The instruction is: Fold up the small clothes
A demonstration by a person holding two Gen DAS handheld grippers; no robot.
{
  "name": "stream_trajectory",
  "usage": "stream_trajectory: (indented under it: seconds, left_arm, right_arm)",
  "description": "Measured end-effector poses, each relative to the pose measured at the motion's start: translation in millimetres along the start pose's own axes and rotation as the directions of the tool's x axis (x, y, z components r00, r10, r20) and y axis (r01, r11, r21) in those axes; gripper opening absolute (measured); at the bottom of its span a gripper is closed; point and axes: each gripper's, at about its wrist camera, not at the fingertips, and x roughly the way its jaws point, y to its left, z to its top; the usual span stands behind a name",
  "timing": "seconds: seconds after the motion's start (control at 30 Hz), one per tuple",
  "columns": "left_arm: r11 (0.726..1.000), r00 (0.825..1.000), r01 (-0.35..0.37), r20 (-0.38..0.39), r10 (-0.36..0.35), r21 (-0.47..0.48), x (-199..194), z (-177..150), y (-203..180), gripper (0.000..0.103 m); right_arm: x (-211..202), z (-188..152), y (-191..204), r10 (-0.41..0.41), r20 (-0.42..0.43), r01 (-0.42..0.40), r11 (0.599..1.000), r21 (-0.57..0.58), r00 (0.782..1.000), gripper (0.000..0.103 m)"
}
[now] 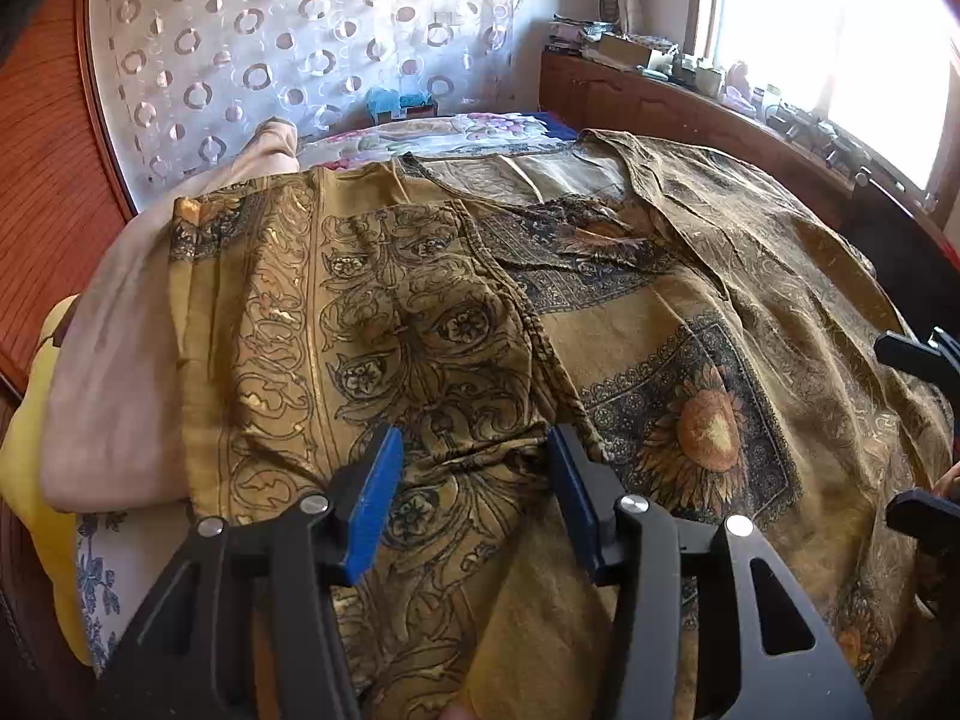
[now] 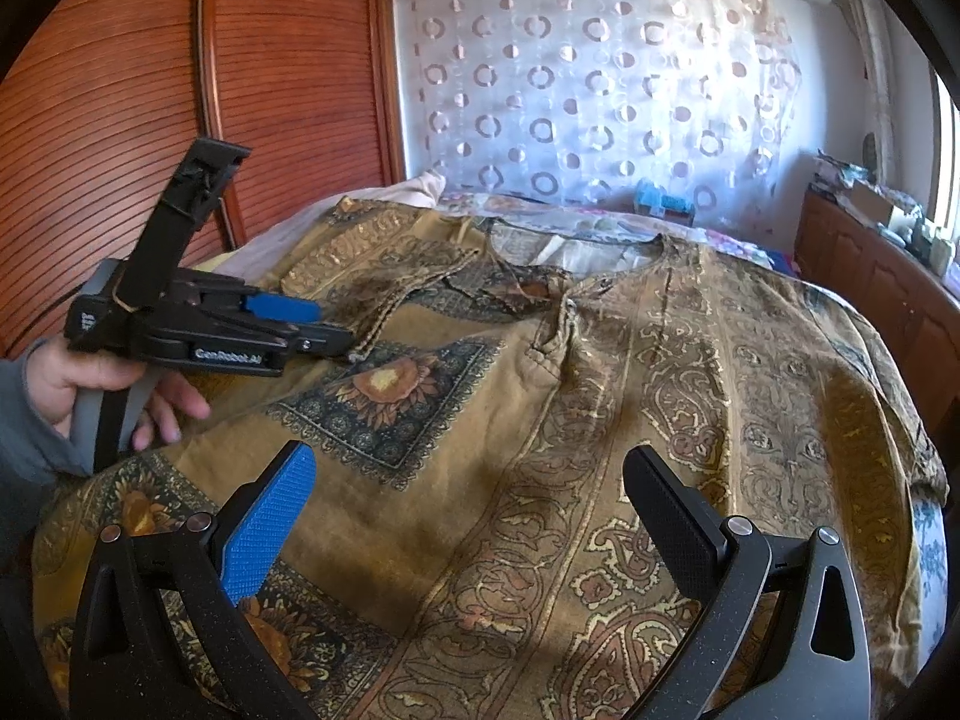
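- In my left wrist view the left gripper [image 1: 474,468] sits at the bottom centre of the frame, its blue pads partly apart with a folded edge of cloth lying between them; I cannot see the pads pressing on that cloth, so I read it as loose, not gripped.
- The garment [image 1: 600,312], a mustard-gold printed top with scrollwork and sunflower squares, fills the middle of that frame, spread flat over the bed.
- Its left side is folded inward, so a scroll-patterned panel lies over the body at centre left; the neckline shows at upper centre.
- A pale pink blanket [image 1: 114,372] lies under the garment at the left edge, with a yellow cloth [image 1: 36,450] beside it at the far left.
- In my right wrist view the right gripper [image 2: 474,516] is at the bottom, its jaws standing wide, one blue pad and one black, above the lower body of the garment [image 2: 570,420] with nothing between them.
- The other gripper [image 2: 288,324] shows at the left of that frame, tips low at the folded edge, held by a hand [image 2: 78,384] in a grey sleeve.
- A wooden slatted wardrobe [image 2: 180,90] fills the upper left, and a curtain with ring patterns [image 2: 600,90] the upper centre.
- A low wooden cabinet [image 1: 690,114] under a bright window [image 1: 840,30] runs along the upper right of the left wrist view.
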Motion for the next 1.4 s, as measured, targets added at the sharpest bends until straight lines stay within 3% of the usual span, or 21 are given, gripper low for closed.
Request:
stream_trajectory:
  seconds: [0.17,0.33,0.53,0.73,0.83,0.93,1.2,1.33,1.4]
  left_arm:
    - [1.000,1.000,-0.002,-0.002,0.002,0.000,1.0,1.5,-0.4,0.050]
    - [1.000,1.000,0.000,-0.002,0.000,-0.002,0.9,1.4,1.0,0.051]
    - [1.000,1.000,-0.003,-0.002,0.003,0.001,1.3,2.0,-0.3,0.051]
    - [1.000,1.000,-0.003,-0.003,0.003,0.001,2.3,2.4,-1.0,0.051]
    - [1.000,1.000,-0.001,-0.003,0.001,-0.001,2.3,2.2,-1.4,0.051]
    - [1.000,1.000,-0.001,-0.003,0.001,-0.002,2.6,2.5,-1.6,0.051]
    - [1.000,1.000,-0.010,-0.003,0.010,-0.002,3.2,2.2,-2.9,0.052]
    - [0.999,1.000,-0.027,-0.004,0.027,-0.017,3.6,2.2,-4.7,0.052]
    - [0.999,0.999,-0.042,-0.001,0.042,-0.016,3.1,2.0,-7.5,0.052]
  right_arm:
    - [-5.7,1.9,-6.0,-0.008,0.010,0.008,1.000,0.017,1.000,0.103]
    - [-25.0,6.8,-40.9,-0.058,0.018,0.057,0.996,0.064,0.998,0.103]
    - [-68.4,19.8,-118.7,-0.230,0.052,0.224,0.970,0.099,0.972,0.103]
    - [-83.7,10.6,-202.6,-0.344,-0.024,0.343,0.924,0.170,0.939,0.101]
    - [-81.9,-1.1,-242.2,-0.367,-0.081,0.376,0.903,0.210,0.927,0.094]
    - [-78.0,-13.0,-267.2,-0.356,-0.133,0.379,0.893,0.244,0.925,0.086]
    - [-53.7,-32.3,-299.0,-0.229,-0.260,0.308,0.896,0.320,0.938,0.067]
    - [-51.5,-35.2,-307.1,-0.156,-0.267,0.251,0.895,0.370,0.951,0.056]
    - [-52.5,-35.1,-306.7,-0.130,-0.258,0.224,0.898,0.378,0.957,0.043]
